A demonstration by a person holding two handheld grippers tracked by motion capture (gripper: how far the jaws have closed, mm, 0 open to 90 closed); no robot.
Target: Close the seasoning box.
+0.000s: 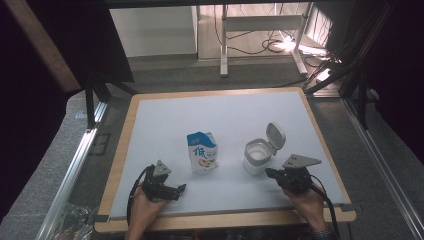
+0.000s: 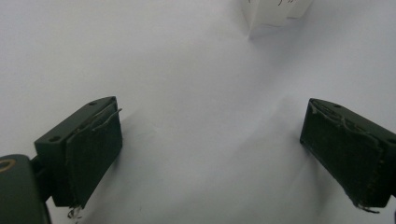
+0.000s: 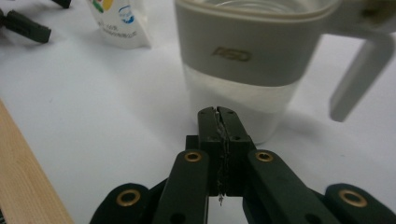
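A blue and white pouch point(image 1: 202, 151) stands upright near the middle of the white mat point(image 1: 220, 115). To its right sits a grey and clear container point(image 1: 258, 155) with its flip lid point(image 1: 275, 136) raised. My right gripper point(image 1: 270, 173) is shut with nothing between its jaws, its tip point(image 3: 218, 113) just short of the container's point(image 3: 247, 70) lower wall. My left gripper point(image 1: 181, 188) rests low at the mat's front left, below and left of the pouch. Its jaws stand wide open over bare mat, and the pouch's bottom edge point(image 2: 275, 11) lies ahead of them.
The mat lies on a wooden board point(image 1: 120, 150) whose front edge point(image 3: 28, 177) is close to my right gripper. Metal rails point(image 1: 75, 165) run along both sides. A white desk frame point(image 1: 260, 22) and cables point(image 1: 280, 45) stand on the floor beyond.
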